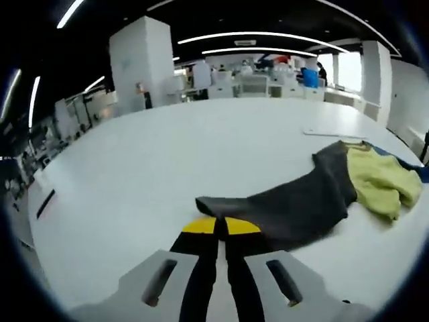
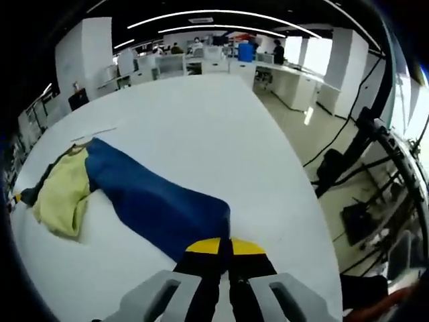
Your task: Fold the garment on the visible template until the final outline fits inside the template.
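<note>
Left gripper [image 1: 220, 227] pinches the garment's [image 1: 315, 194] grey sleeve end, right gripper [image 2: 224, 247] pinches the blue sleeve end [image 2: 161, 208]; garment lies stretched across the white desk [image 1: 167, 161]; pull unevenly and your thin-edge holds may slip; template not discernible.

My left gripper [image 1: 220, 227] pinches the garment's [image 1: 315, 194] grey sleeve end. It lies on the white table [image 1: 167, 161].

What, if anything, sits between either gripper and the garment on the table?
Nothing visible. The left gripper has its jaws closed at the tip of the dark grey sleeve, and the right gripper at the end of the blue sleeve. Bare white table surrounds the garment.
</note>
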Tool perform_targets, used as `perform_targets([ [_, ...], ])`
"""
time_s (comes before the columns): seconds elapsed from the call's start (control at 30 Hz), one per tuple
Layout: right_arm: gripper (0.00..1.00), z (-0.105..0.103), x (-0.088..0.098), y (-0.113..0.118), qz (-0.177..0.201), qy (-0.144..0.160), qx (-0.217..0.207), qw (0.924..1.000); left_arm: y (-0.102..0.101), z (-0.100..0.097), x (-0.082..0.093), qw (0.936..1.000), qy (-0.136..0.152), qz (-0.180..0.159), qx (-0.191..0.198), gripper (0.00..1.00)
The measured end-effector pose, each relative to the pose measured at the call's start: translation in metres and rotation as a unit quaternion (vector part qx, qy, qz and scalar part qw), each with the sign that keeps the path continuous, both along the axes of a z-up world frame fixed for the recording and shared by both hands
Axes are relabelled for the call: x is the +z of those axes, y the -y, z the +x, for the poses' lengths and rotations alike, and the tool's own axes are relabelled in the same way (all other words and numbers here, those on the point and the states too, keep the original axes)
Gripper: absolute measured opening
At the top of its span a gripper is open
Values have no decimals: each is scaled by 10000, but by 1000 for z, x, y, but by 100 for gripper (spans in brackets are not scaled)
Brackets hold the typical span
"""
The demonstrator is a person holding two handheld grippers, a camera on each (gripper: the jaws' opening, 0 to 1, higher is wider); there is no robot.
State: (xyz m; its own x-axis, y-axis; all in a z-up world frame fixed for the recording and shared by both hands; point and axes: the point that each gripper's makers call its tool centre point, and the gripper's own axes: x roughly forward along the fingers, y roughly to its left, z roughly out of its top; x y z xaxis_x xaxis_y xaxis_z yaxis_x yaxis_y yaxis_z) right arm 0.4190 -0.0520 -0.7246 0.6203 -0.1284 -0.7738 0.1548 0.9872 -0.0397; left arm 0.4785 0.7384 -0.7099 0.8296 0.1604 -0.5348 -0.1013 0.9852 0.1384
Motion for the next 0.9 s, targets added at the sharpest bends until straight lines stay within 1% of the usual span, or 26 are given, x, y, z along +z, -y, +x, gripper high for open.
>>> perform_targets([
  [0.07, 0, -1, -2, 2, -29, -51, -6, 10000, -2, 2, -1, 10000, 2, 5, -31, 0],
  [0.23, 0, -4, -8, 10, -4, -154, -103, 9998, -12, 4, -6, 9996, -134, 232, -48, 0],
  [0.27, 0, -4, -8, 11, -8, -168, -99, 9998, -15, 5, -7, 9993, -199, 310, -68, 0],
  [0.37, 0, -4, -10, 16, -99, -225, -32, 9997, -21, 7, -9, 9990, -254, 369, -62, 0],
  [0.47, 0, -3, -11, 22, -243, -256, 49, 9994, -24, 8, -9, 9987, -282, 419, -50, 0],
  [0.5, 0, -2, -11, 25, -280, -253, 50, 9993, -26, 9, -10, 9982, -322, 495, -87, 0],
  [0.63, 0, 1, -13, 32, -257, -203, -35, 9995, -32, 10, -15, 9966, -451, 676, -150, 0],
  [0.77, 0, 4, -14, 35, -212, -155, -105, 9996, -33, 8, -17, 9966, -498, 647, -140, 0],
  [0.83, 0, 5, -14, 37, -285, -127, -108, 9995, -34, 8, -17, 9965, -513, 651, -135, 0],
  [0.87, 0, 4, -14, 43, -419, -159, -143, 9989, -34, 8, -18, 9967, -525, 610, -134, 0],
  [0.9, 0, 4, -14, 45, -462, -166, -152, 9987, -34, 8, -19, 9967, -540, 597, -129, 0],
])
